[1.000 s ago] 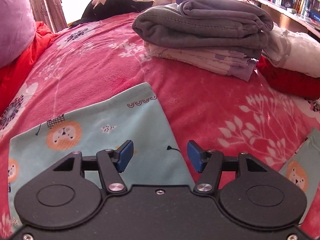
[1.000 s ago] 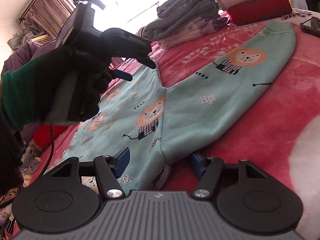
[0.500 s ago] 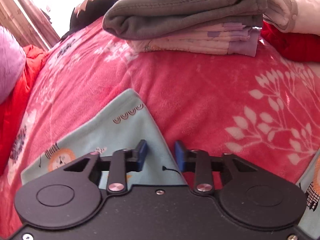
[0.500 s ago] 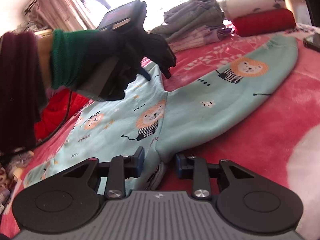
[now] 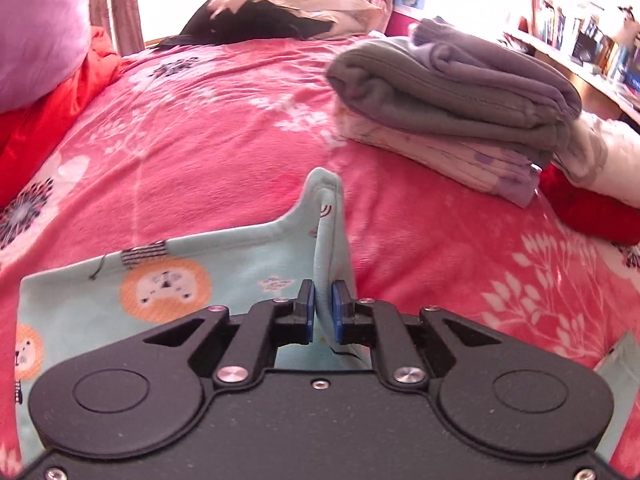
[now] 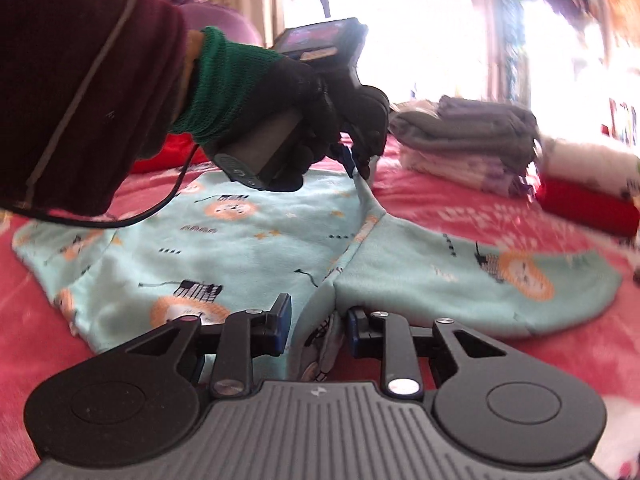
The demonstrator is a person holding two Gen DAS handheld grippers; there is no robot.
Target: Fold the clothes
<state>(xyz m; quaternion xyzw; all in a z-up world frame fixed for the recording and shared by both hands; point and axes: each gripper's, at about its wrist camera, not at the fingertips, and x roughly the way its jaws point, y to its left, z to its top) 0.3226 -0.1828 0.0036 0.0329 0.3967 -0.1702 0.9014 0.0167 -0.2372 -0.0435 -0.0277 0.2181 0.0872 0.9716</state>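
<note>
A: While the mint-green lion-print garment (image 6: 256, 248) lies spread on the pink bedspread (image 5: 208, 128), what is the left gripper (image 5: 320, 312) doing with it?

B: Its jaws have just been closing, and a raised fold of the garment's edge stands between the blue pads (image 5: 307, 308), which pinch it. The pinched corner rises in a narrow ridge ahead of the fingers, lifted off the bedspread.

A: And the right gripper (image 6: 316, 326)?

B: It too has been closing. The bunched seam where the sleeve meets the body sits between its pads, held from both sides. The sleeve runs off to the right, flat on the bedspread.

A: Who carries the left tool?

B: In the right wrist view, a hand in a black glove (image 6: 296, 120) with a green cuff grips its handle, a maroon sleeve (image 6: 80, 80) behind it. That gripper's tip meets the garment's far edge.

A: Is anything here holding other things?

B: No bin or basket shows. The nearest to it is a stack of folded clothes (image 5: 452, 108) on the bedspread: grey pieces on top, pale patterned ones beneath. Just beside it lie a red folded item (image 5: 588, 212) and a white one (image 5: 600, 156) over it. A shelf of books (image 5: 580, 40) runs along the right, and a purple pillow (image 5: 36, 28) sits at the left.
</note>
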